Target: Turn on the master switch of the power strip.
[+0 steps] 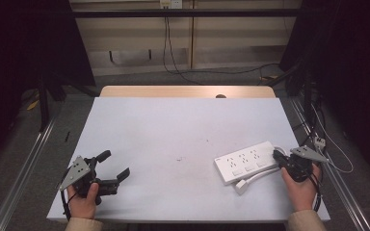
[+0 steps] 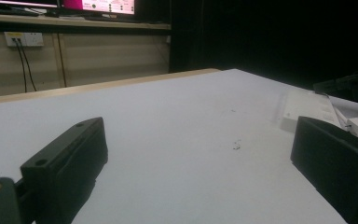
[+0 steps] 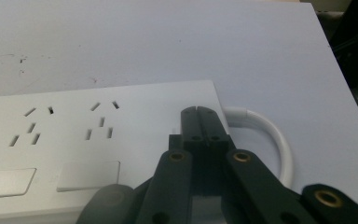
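Observation:
A white power strip (image 1: 245,162) with several sockets lies flat on the white table (image 1: 173,130), at the front right. Its white cord (image 1: 257,176) curls along its near side and ends in a plug (image 1: 241,186). My right gripper (image 1: 276,154) is shut, its tips resting over the strip's right end. In the right gripper view the closed jaws (image 3: 200,113) lie on the strip (image 3: 98,135) beside the cord loop (image 3: 272,133). My left gripper (image 1: 116,163) stands open at the front left, with nothing between its jaws (image 2: 198,135). The strip (image 2: 307,108) shows far to its right.
The table's wooden far edge (image 1: 188,91) has a small notch. Metal rails (image 1: 21,168) run along the floor on both sides. Black cables (image 1: 173,62) hang from a wall socket at the back, and more cables lie on the floor at the right (image 1: 327,139).

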### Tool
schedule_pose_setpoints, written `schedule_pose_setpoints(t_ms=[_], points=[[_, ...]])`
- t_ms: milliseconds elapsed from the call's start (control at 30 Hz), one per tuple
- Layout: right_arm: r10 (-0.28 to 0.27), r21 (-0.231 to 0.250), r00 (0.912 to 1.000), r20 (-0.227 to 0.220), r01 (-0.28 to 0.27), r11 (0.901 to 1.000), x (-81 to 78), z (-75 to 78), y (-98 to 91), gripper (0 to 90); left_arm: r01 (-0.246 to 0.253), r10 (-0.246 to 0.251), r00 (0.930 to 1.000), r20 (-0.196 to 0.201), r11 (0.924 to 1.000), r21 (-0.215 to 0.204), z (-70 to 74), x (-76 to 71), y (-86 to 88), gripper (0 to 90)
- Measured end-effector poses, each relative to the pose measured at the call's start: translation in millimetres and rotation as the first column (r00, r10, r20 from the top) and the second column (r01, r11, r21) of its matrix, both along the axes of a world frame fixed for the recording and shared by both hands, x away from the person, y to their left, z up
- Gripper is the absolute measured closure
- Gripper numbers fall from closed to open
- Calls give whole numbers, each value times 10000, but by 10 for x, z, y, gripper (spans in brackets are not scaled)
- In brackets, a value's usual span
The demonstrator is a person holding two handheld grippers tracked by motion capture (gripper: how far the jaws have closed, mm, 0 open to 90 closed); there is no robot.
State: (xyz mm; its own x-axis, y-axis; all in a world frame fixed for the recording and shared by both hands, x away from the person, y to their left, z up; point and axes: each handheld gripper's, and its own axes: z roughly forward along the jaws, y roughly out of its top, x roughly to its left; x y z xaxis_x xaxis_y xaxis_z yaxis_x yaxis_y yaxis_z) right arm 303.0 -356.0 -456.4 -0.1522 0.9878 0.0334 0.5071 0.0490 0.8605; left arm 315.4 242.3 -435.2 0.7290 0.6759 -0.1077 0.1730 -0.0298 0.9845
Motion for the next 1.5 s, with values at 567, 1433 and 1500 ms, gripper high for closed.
schedule_pose_setpoints(t_ms=[567,1433,1500], points=[[27,-222,10000,10,-27,9998,-3,-3,17,900,-10,10,10000,-53,10000,-11,-4,0,0,35],[-3,-355,10000,-40,2,9994,-2,2,45,900,8,-8,10000,-57,10000,-36,-6,-2,-11,35],[-19,-324,10000,-39,17,9995,-2,1,45,900,9,-10,10000,-50,10000,-42,-5,-3,-13,35]])
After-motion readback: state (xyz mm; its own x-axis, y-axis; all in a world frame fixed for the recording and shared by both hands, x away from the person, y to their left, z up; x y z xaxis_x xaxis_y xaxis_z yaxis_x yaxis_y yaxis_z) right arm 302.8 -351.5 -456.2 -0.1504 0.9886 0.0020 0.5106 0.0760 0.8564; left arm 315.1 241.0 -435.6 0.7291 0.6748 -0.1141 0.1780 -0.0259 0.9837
